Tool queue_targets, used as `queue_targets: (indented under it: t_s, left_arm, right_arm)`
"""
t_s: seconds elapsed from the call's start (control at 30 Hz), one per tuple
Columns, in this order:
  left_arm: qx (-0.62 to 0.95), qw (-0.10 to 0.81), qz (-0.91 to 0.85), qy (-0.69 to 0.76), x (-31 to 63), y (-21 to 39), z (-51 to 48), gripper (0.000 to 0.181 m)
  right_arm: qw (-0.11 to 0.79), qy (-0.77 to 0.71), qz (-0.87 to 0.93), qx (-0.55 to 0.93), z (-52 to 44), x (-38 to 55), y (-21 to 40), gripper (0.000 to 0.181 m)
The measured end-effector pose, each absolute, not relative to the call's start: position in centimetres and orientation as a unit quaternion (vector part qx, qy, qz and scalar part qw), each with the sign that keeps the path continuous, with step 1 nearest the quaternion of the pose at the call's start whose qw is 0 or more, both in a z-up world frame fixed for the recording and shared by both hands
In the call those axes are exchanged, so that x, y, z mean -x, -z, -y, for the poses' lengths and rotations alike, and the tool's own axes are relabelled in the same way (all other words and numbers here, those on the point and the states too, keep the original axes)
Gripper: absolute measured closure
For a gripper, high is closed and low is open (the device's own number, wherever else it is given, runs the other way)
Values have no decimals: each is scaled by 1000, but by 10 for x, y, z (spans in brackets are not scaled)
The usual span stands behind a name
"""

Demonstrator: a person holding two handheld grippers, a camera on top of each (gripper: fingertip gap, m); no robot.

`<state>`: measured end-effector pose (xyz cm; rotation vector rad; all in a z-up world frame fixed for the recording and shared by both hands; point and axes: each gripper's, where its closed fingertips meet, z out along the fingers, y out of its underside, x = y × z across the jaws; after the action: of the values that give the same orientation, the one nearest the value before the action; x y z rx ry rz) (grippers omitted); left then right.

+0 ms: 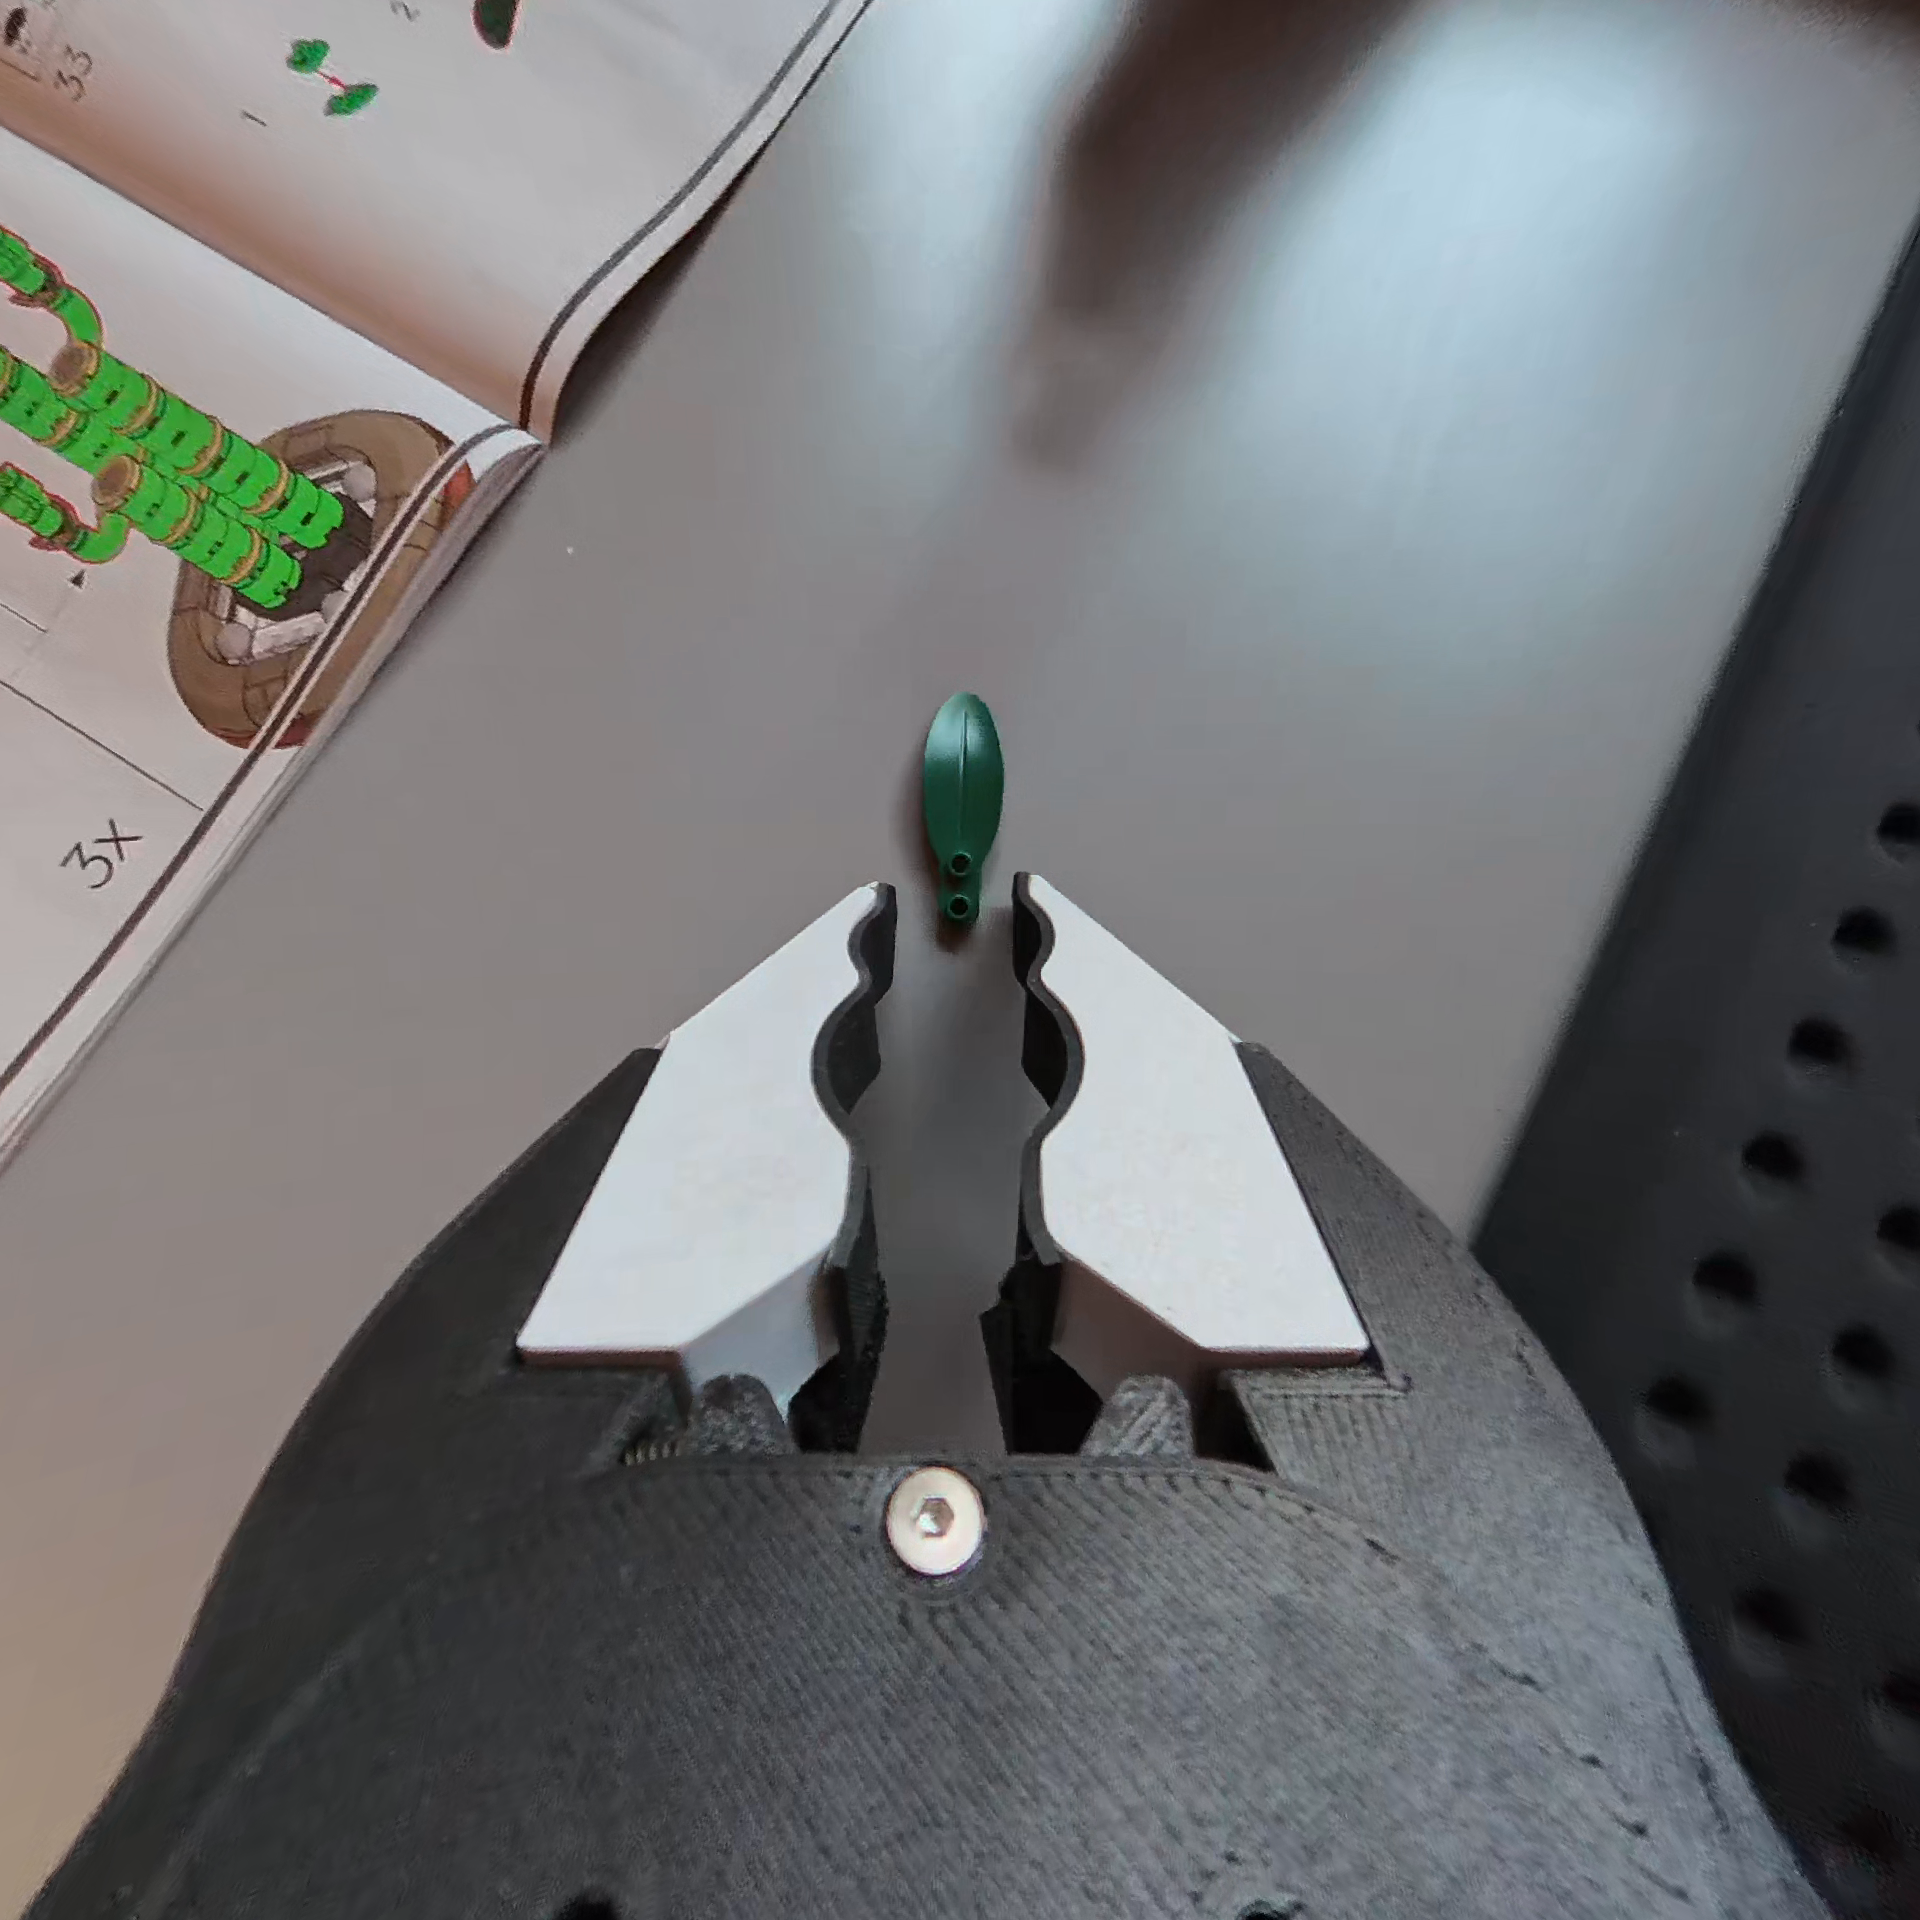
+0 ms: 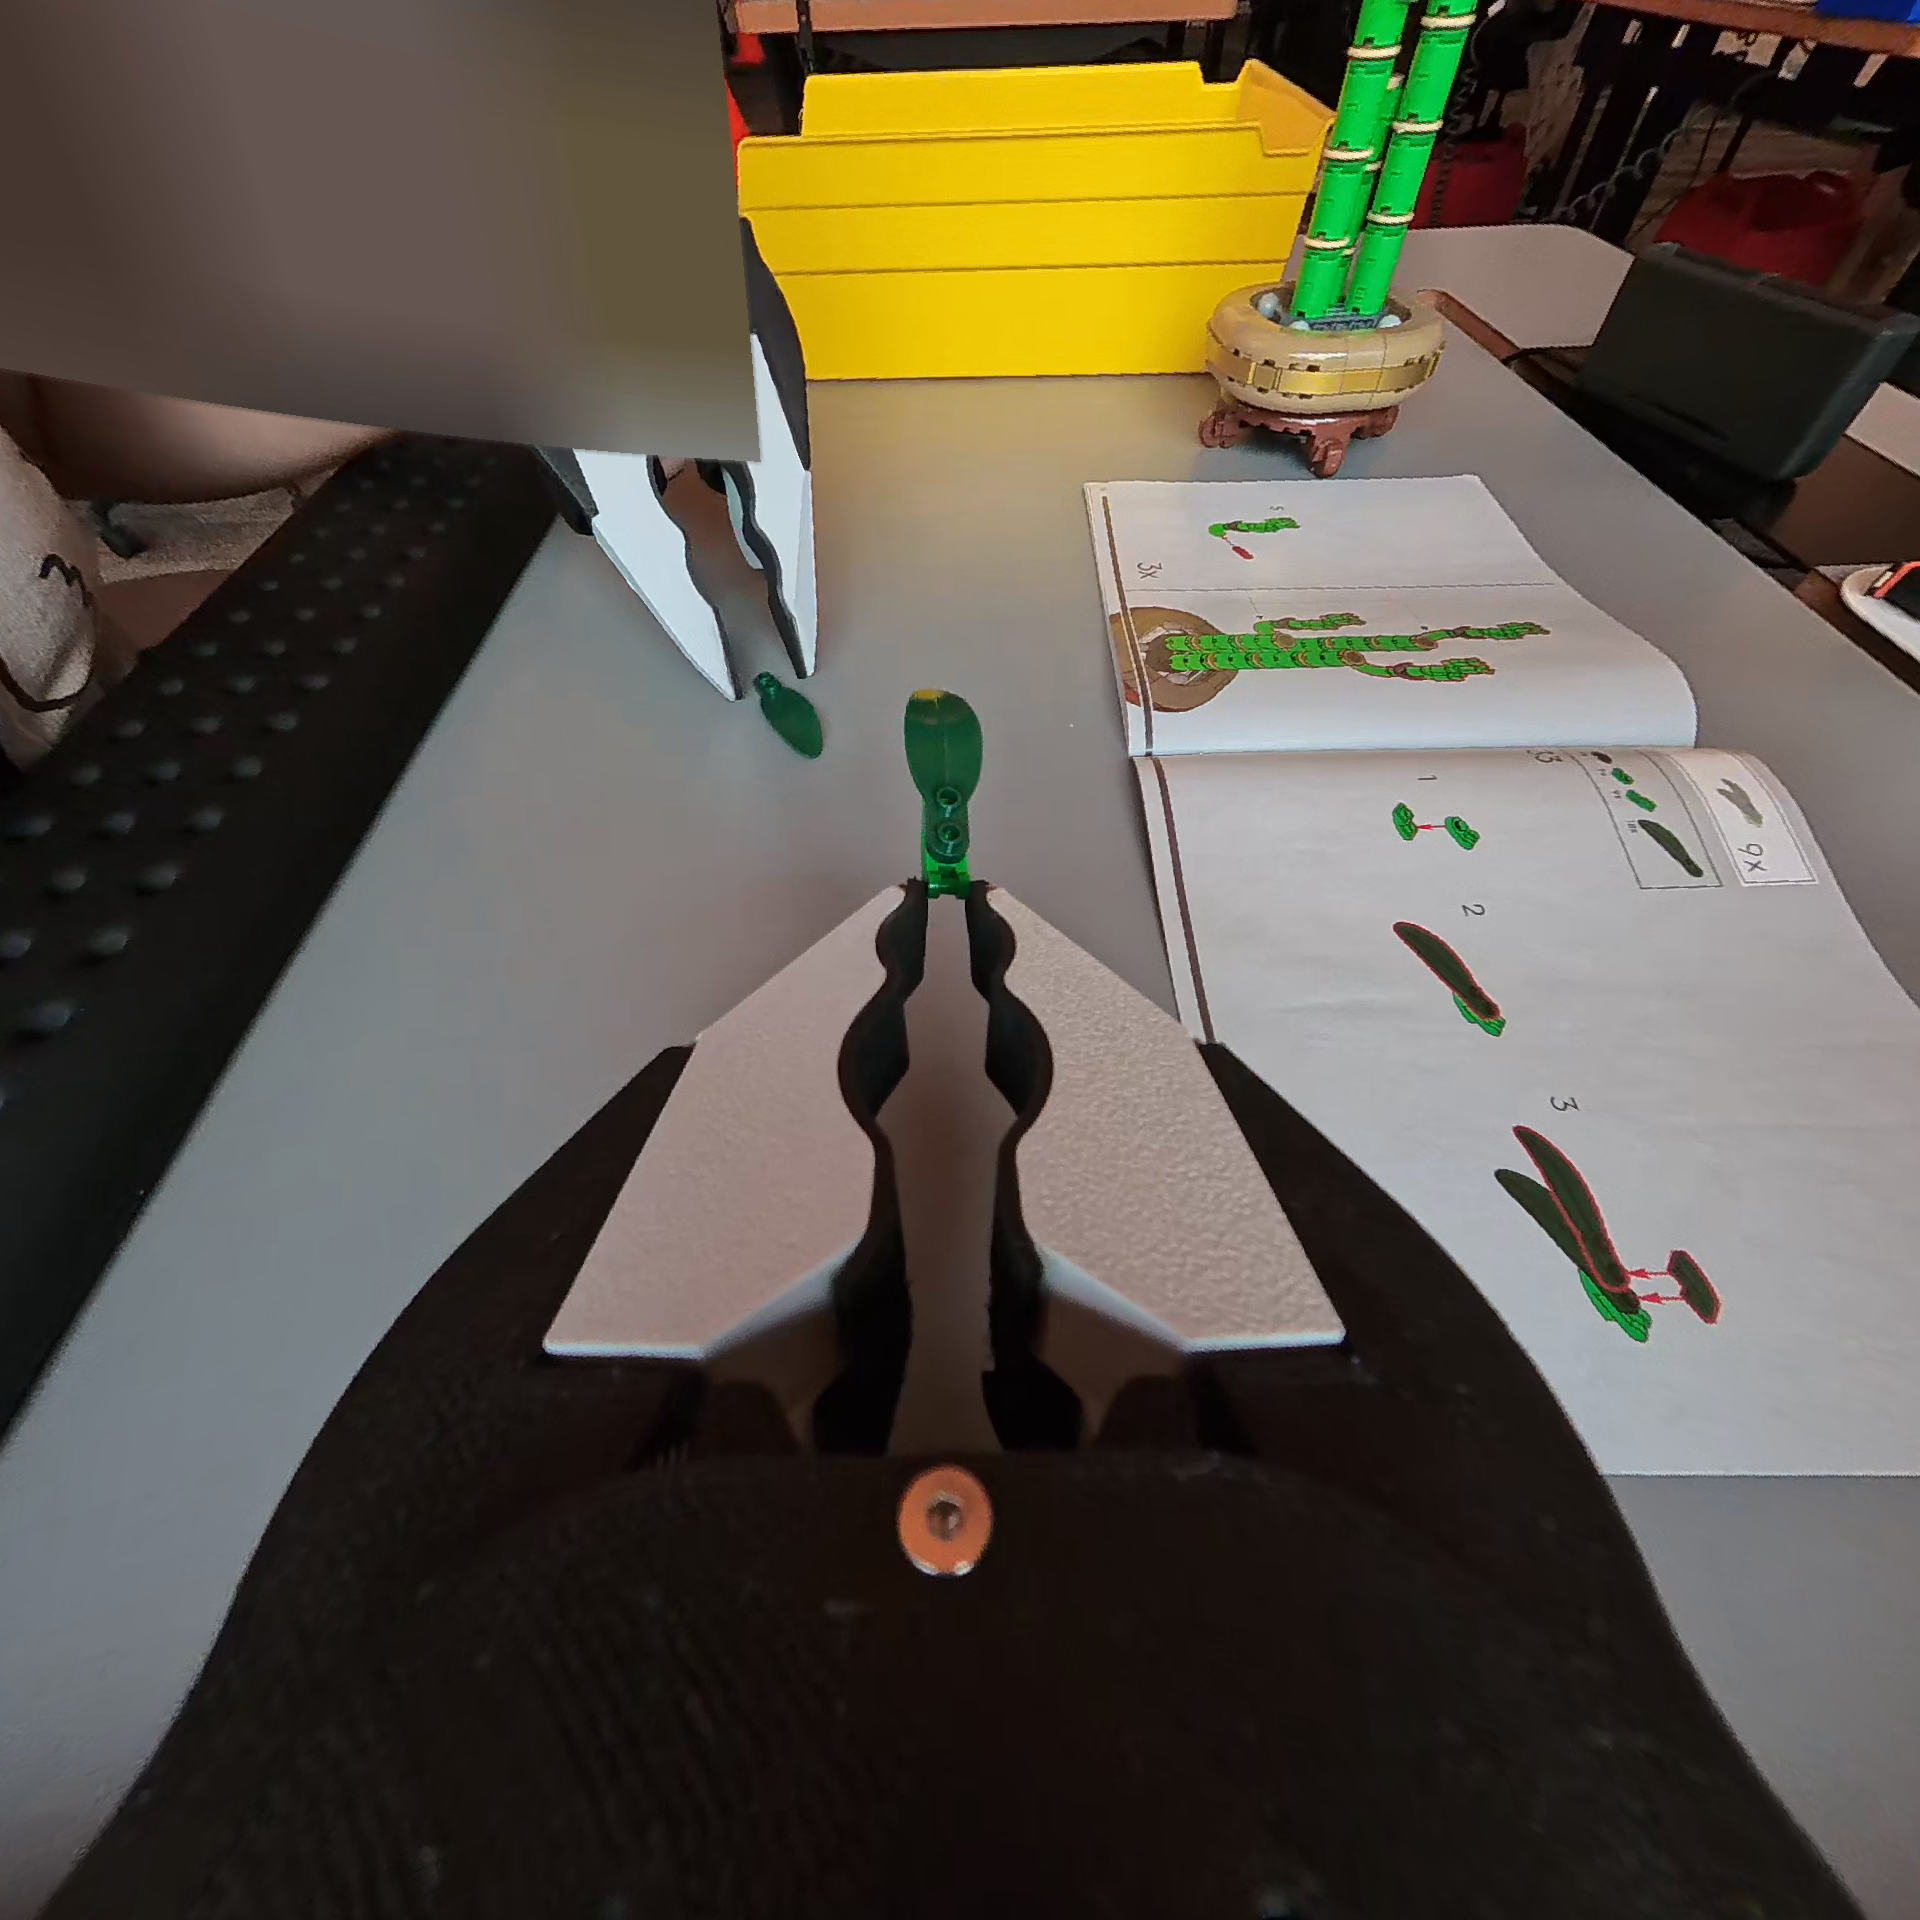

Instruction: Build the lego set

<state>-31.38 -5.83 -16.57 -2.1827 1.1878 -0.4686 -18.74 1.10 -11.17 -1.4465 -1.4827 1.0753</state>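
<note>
A dark green lego leaf (image 1: 964, 795) lies flat on the grey table (image 1: 1299, 623), its stud end just between my left gripper's tips. My left gripper (image 1: 954, 899) is open and empty, close above the table. The same leaf (image 2: 792, 715) and left gripper (image 2: 764, 681) show in the right wrist view. My right gripper (image 2: 948, 888) is shut on a bright green lego piece with a dark green leaf (image 2: 940, 764) attached, held above the table. The built bamboo model (image 2: 1335, 281) in its tan pot stands at the far right.
An open instruction booklet (image 2: 1455, 935) lies on the right, also seen in the left wrist view (image 1: 208, 416). Yellow bins (image 2: 1018, 218) stand at the back. A black perforated mat (image 2: 208, 727) runs along the table's left edge, and shows at the right of the left wrist view (image 1: 1766, 1143). Tip to tip, the grippers are about 15 cm apart. The left tips stand about 30 cm off the built bamboo model (image 2: 1335, 281).
</note>
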Motion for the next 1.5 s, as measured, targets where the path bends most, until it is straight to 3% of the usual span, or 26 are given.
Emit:
queue_targets:
  t_s: [0.17,0.27,0.67,0.93,1.07,1.33,1.4,1.5]
  left_arm:
    - [826,297,-448,170,310,166,57,155]
    - [831,299,-450,135,310,163,51,140]
    - [838,202,-496,101,292,162,49,136]
    - [826,151,-533,105,290,168,44,150]
    - [829,145,-529,110,290,168,45,167]
    - [925,196,-318,72,305,167,15,167]
    - [932,206,-271,122,303,160,15,152]
    - [933,218,-225,179,316,147,21,143]
  right_arm:
    - [391,-427,582,570,-11,187,111,175]
    - [391,-433,578,570,-12,187,110,175]
    - [392,-422,586,570,-12,186,112,175]
    - [391,-418,590,569,-11,186,114,175]
    - [390,-414,593,569,-11,186,115,175]
    - [389,-402,603,570,-9,187,118,175]
    - [389,-399,604,569,-9,187,119,175]
    - [390,-397,607,568,-8,187,119,175]
